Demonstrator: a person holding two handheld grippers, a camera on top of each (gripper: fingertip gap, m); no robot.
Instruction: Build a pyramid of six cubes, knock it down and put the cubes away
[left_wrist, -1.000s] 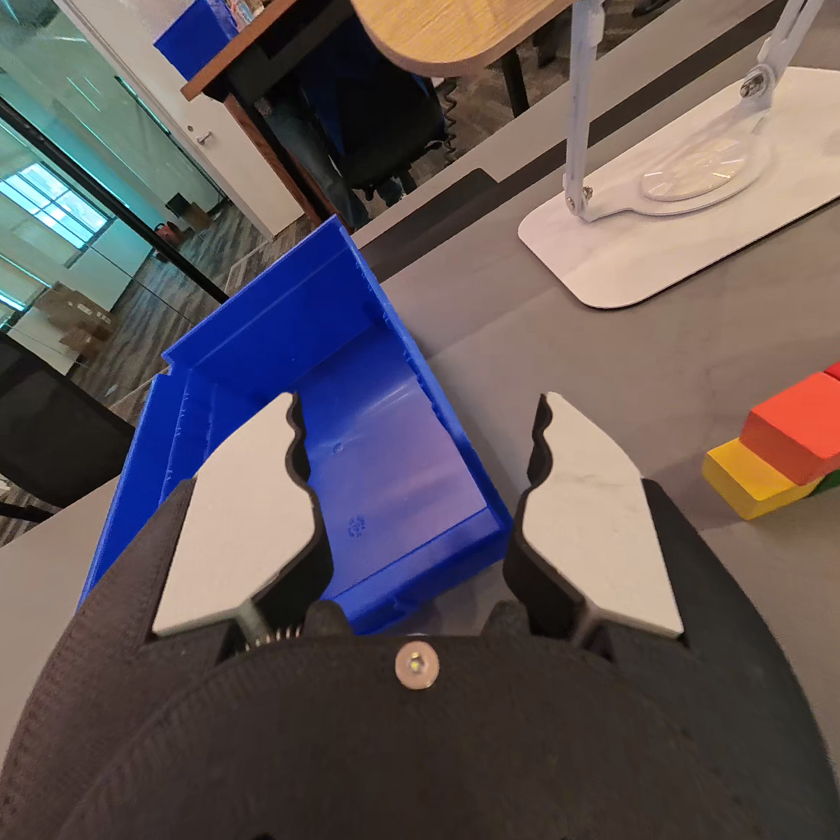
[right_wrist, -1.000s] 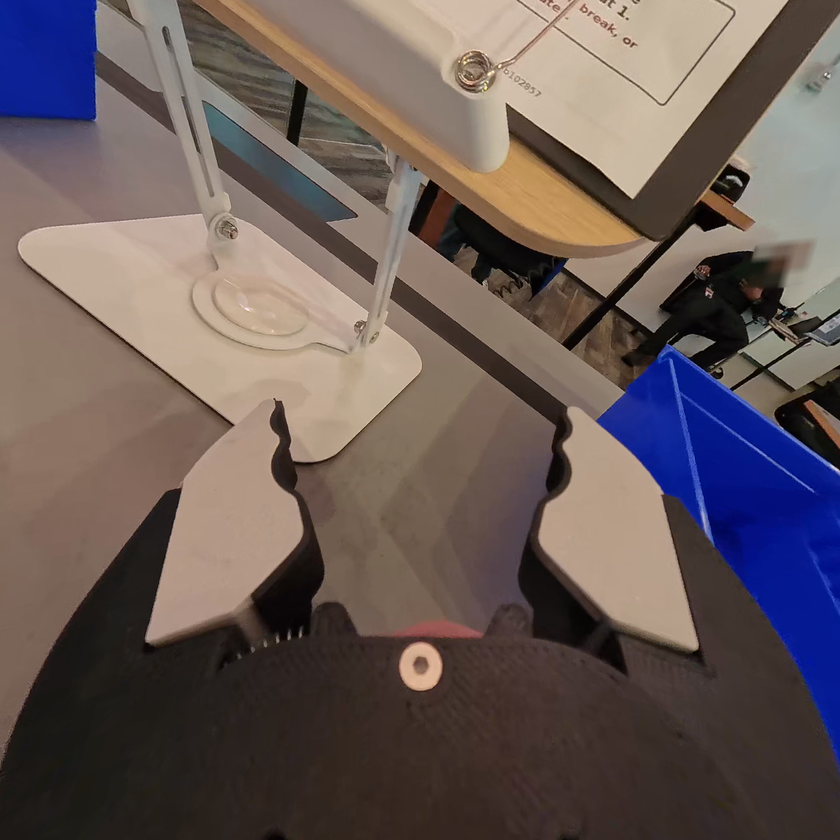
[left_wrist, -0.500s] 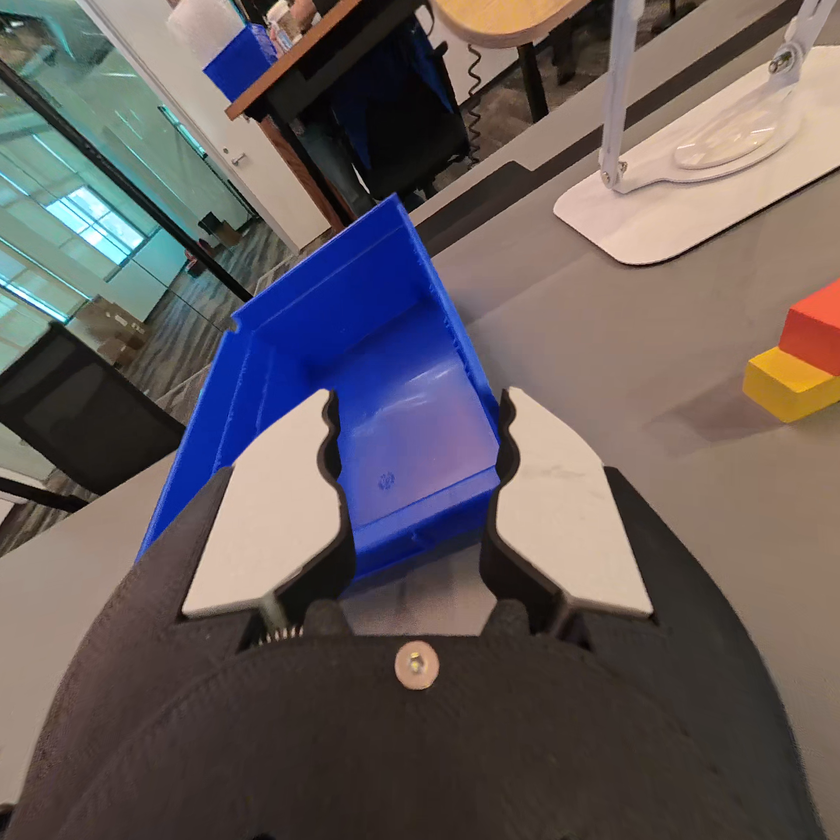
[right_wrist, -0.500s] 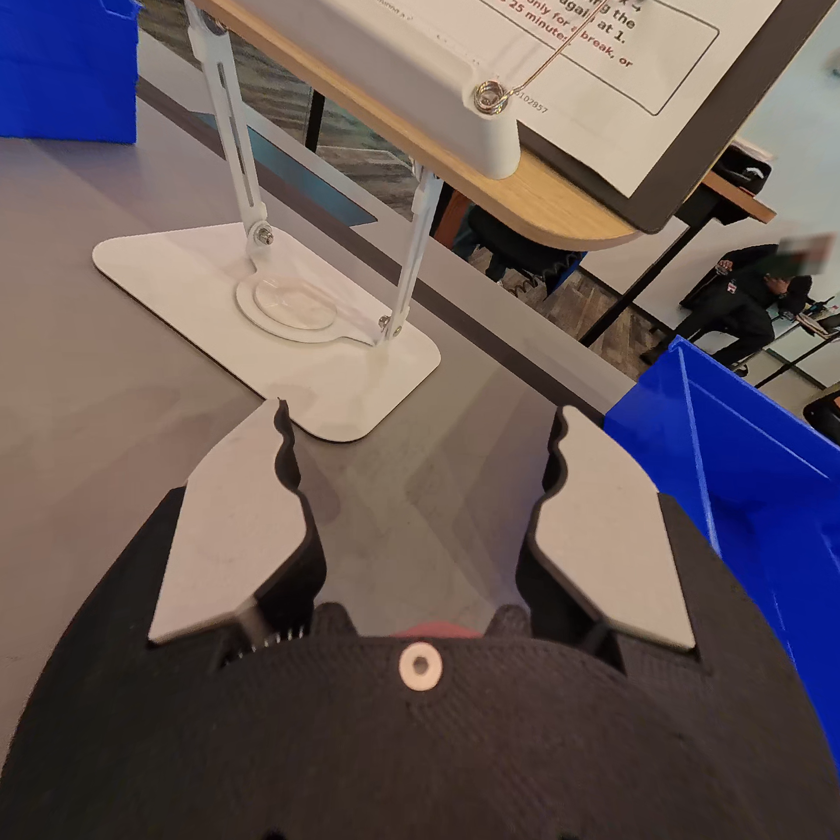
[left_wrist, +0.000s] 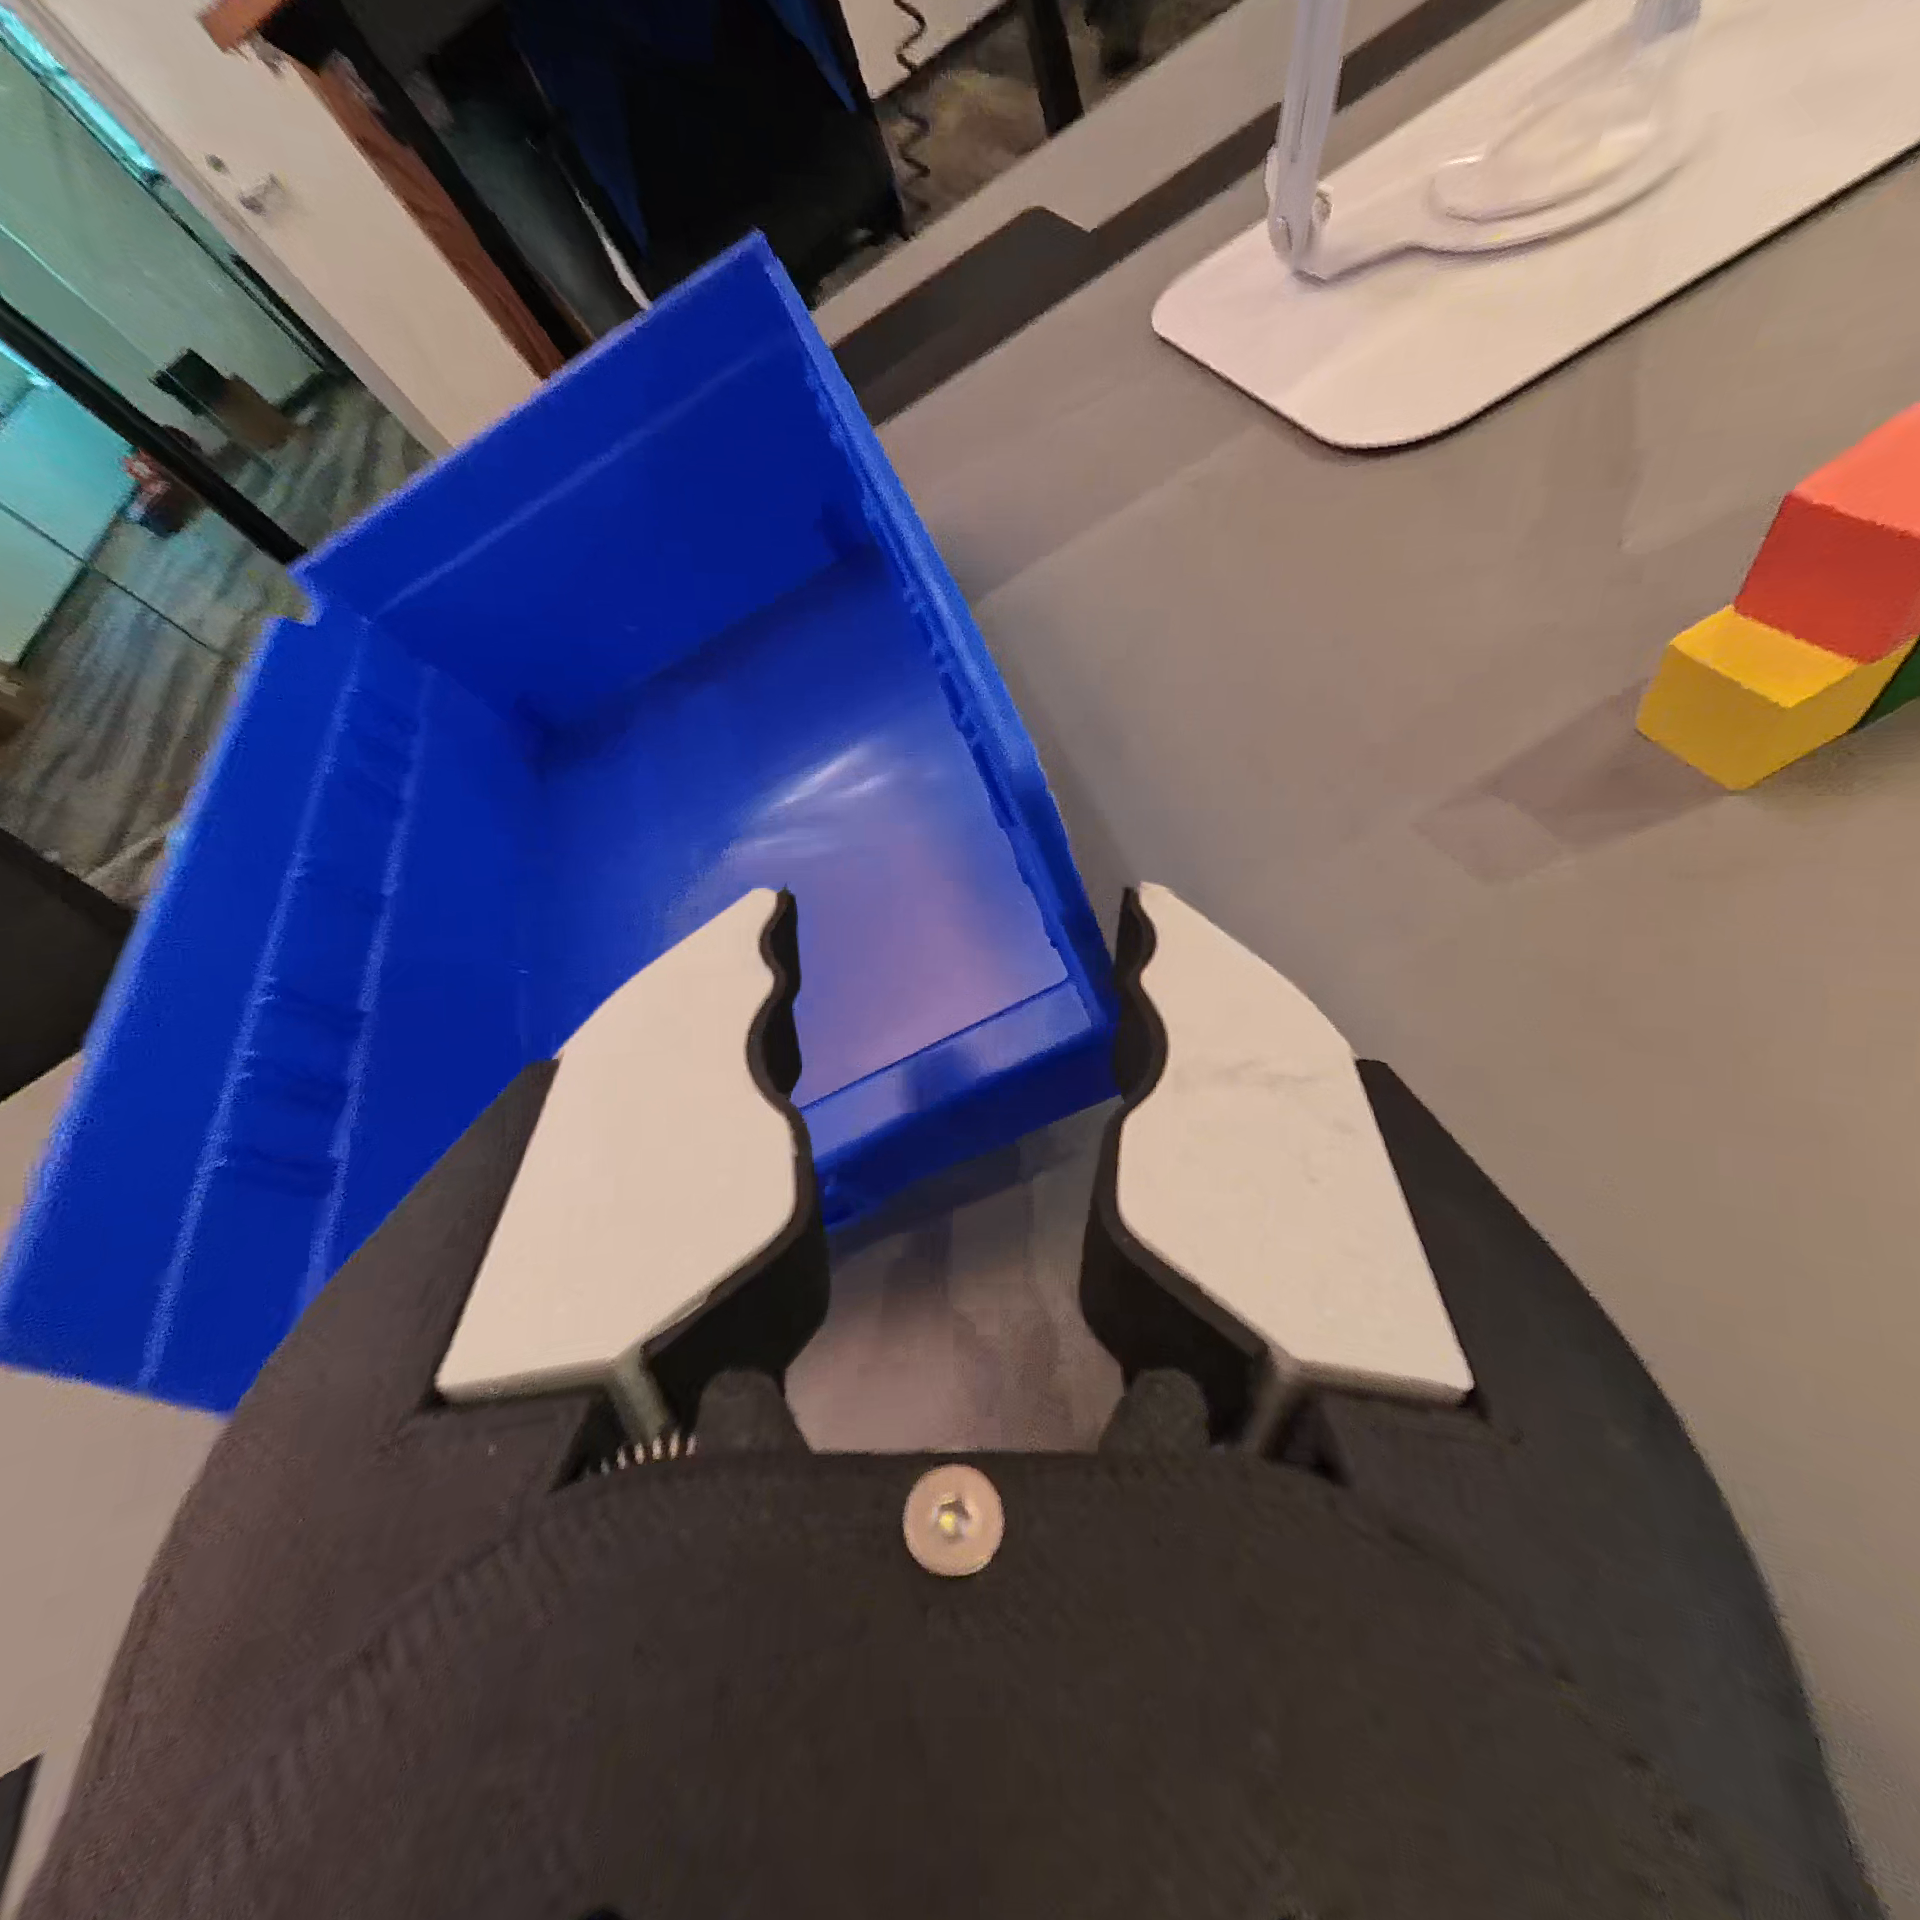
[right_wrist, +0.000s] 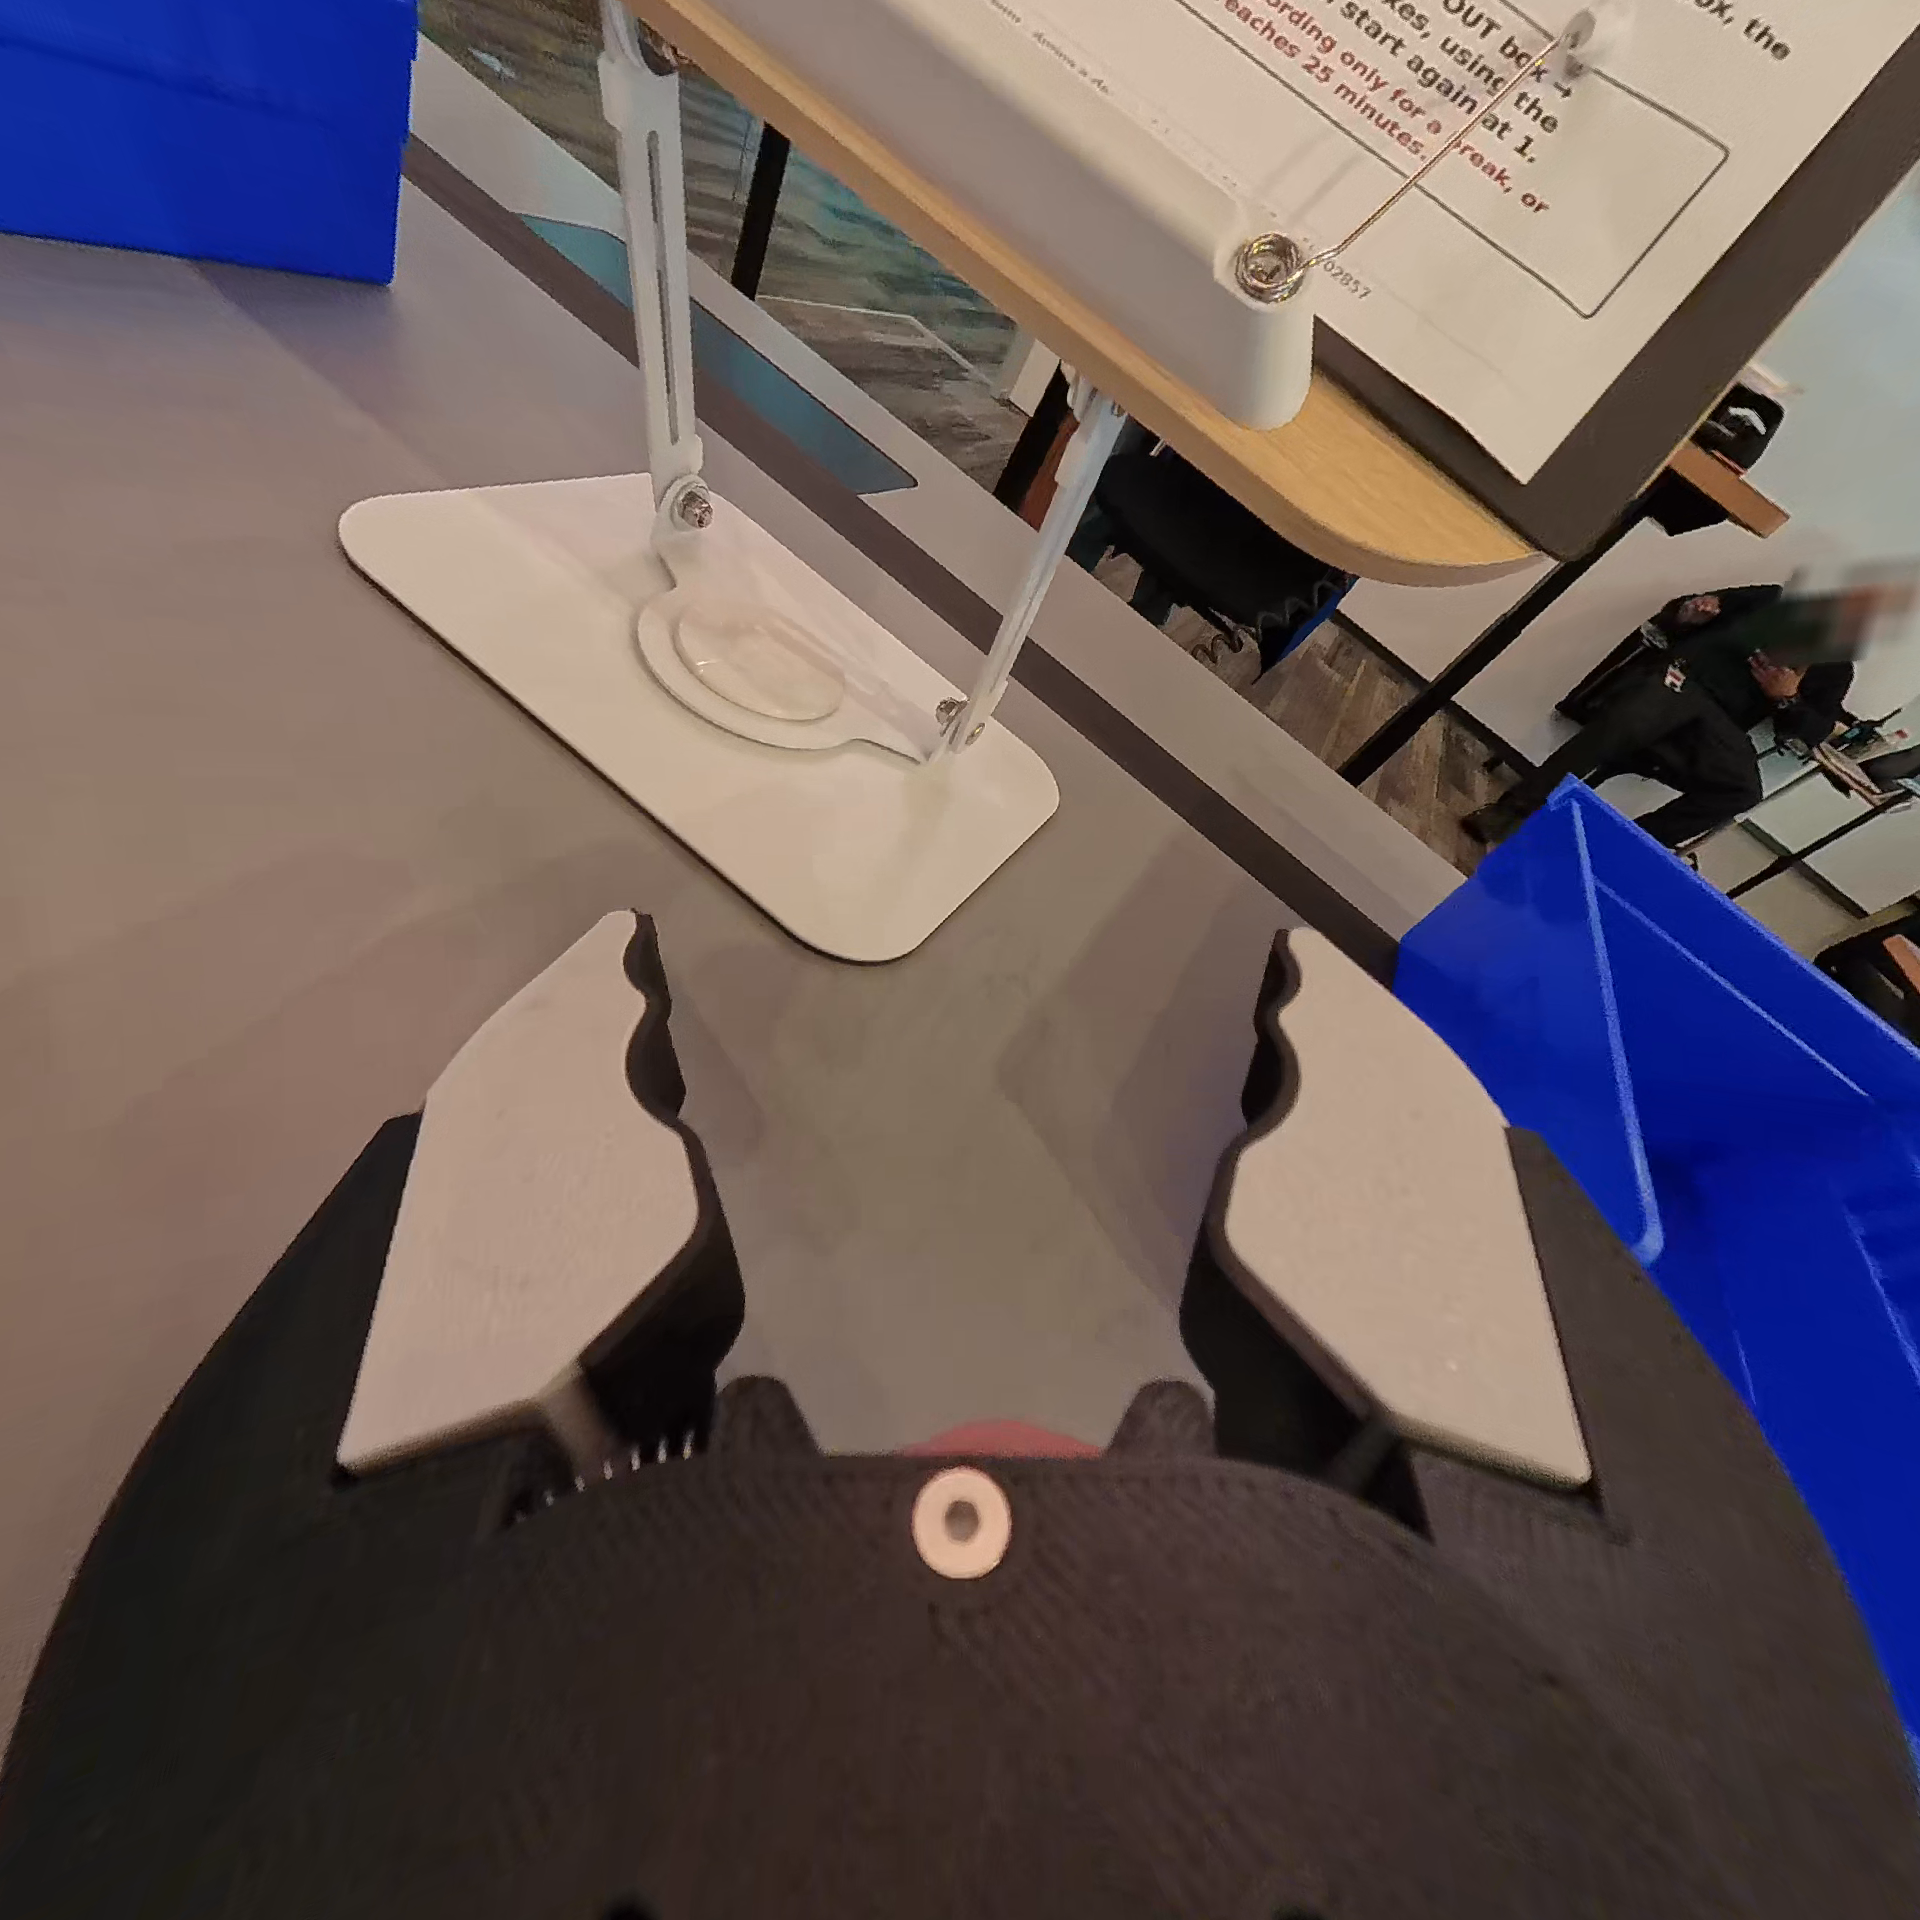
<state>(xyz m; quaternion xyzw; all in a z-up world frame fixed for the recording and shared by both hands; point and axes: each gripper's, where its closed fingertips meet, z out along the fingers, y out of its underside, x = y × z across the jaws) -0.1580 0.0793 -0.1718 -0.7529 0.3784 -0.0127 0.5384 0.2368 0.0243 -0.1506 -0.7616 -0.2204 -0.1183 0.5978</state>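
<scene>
we see a grey surface (left_wrist: 1299, 727) under both claws. ahead of our left claw (left_wrist: 956, 914), which is released and holds nothing, sits an empty blue bin (left_wrist: 436, 831), its near wall between the fingertips. a white stand base (right_wrist: 582, 623) lies ahead of our right claw (right_wrist: 961, 935), also released and empty, with a second blue bin (right_wrist: 1662, 1091) just to its right. far right of the left claw, an orange cube (left_wrist: 1839, 561) rests on a yellow cube (left_wrist: 1745, 696) and a green one (left_wrist: 1899, 691).
</scene>
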